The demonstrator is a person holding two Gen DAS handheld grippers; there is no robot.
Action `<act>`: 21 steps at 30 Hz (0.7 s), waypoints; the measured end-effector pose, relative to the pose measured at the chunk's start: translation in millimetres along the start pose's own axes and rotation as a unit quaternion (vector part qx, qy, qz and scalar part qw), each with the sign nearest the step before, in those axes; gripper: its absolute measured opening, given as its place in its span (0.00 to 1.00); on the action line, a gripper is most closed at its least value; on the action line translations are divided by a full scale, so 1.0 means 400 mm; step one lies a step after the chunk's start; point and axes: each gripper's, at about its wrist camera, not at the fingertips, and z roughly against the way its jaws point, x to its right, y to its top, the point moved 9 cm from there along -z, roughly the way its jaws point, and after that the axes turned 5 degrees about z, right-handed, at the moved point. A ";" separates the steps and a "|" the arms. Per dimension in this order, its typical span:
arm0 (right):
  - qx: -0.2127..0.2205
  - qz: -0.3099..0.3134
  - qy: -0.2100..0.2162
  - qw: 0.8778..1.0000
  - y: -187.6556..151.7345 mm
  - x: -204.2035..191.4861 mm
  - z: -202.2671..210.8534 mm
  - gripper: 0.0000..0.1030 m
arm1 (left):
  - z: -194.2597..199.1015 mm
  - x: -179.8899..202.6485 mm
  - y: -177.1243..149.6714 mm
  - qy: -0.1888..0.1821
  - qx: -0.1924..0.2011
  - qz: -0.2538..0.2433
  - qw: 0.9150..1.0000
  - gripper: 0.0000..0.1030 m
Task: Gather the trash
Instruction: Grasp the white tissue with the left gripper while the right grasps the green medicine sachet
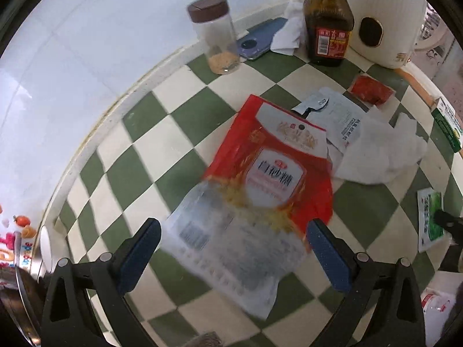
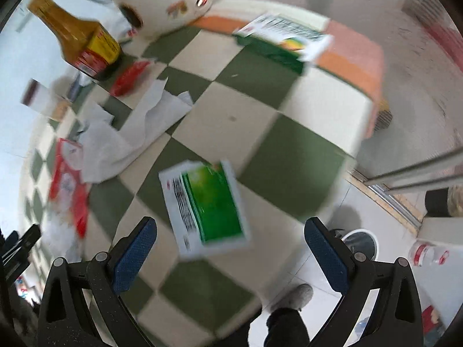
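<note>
A red and clear sugar bag [image 1: 260,190] lies flat on the green-and-cream checkered table [image 1: 139,150]. My left gripper [image 1: 234,248] is open, its blue pads on either side of the bag's lower end, above it. A green and white packet [image 2: 205,208] lies near the table's front edge; my right gripper [image 2: 230,248] is open just above and in front of it. The packet also shows in the left wrist view [image 1: 431,219]. Crumpled white paper [image 1: 379,150] and a torn white wrapper [image 1: 338,115] lie beside the bag. A red sachet [image 1: 371,89] lies further back.
A brown sauce bottle [image 1: 328,20], a clear jar with a brown lid [image 1: 215,34], a phone [image 1: 260,39] and a white kettle [image 1: 385,17] stand at the back. A green box [image 2: 283,40] lies at the table's far right. A bin [image 2: 360,243] stands on the floor below.
</note>
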 end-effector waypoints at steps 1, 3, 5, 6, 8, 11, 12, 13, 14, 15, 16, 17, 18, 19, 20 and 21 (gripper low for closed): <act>-0.009 0.005 -0.010 1.000 0.009 -0.014 -0.030 0.92 | -0.010 0.011 0.009 -0.004 -0.002 -0.004 1.000 1.00; -0.008 0.021 -0.034 0.999 0.017 -0.037 -0.057 0.89 | -0.021 0.049 0.028 -0.015 -0.006 -0.016 1.000 1.00; -0.004 0.046 -0.062 0.997 0.016 -0.060 -0.067 0.84 | -0.023 0.100 0.044 -0.035 -0.002 -0.034 0.999 1.00; 0.004 0.054 -0.074 0.996 0.013 -0.065 -0.066 0.81 | -0.019 0.123 0.060 -0.044 -0.001 -0.041 0.998 1.00; 0.025 0.060 -0.081 0.995 0.011 -0.072 -0.055 0.56 | -0.016 0.179 0.075 -0.067 -0.001 -0.059 0.996 1.00; 0.037 0.054 -0.086 0.994 0.012 -0.058 -0.037 0.03 | -0.017 0.275 0.084 -0.112 -0.007 -0.088 0.990 0.99; 0.038 0.046 -0.075 0.995 0.012 -0.051 -0.036 0.02 | -0.021 0.314 0.087 -0.131 -0.011 -0.100 0.986 0.99; 0.039 0.038 -0.067 0.996 0.015 -0.046 -0.036 0.02 | -0.024 0.346 0.084 -0.146 -0.015 -0.109 0.983 0.99; 0.039 0.029 -0.065 0.997 0.015 -0.029 -0.033 0.02 | -0.031 0.384 0.080 -0.162 -0.021 -0.120 0.979 0.99; 0.042 0.017 -0.061 0.997 0.015 -0.011 -0.026 0.02 | -0.034 0.409 0.078 -0.171 -0.025 -0.128 0.977 0.99; 0.044 0.002 -0.056 0.997 0.014 0.005 -0.020 0.02 | -0.044 0.431 0.073 -0.172 -0.030 -0.138 0.975 0.94; 0.046 -0.014 -0.051 0.998 0.014 0.027 -0.012 0.02 | -0.054 0.445 0.069 -0.168 -0.032 -0.147 0.974 0.82; 0.049 -0.026 -0.047 0.997 0.020 0.049 -0.004 0.02 | -0.066 0.462 0.063 -0.163 -0.034 -0.158 0.973 0.74; 0.053 -0.037 -0.047 0.997 0.023 0.072 0.007 0.02 | -0.075 0.470 0.058 -0.157 -0.036 -0.165 0.973 0.60; 0.057 -0.048 -0.047 0.996 0.026 0.097 0.020 0.02 | -0.069 0.475 0.060 -0.155 -0.023 -0.171 0.973 0.44; 0.062 -0.053 -0.045 0.996 0.030 0.113 0.028 0.02 | -0.059 0.479 0.061 -0.158 -0.015 -0.175 0.972 0.29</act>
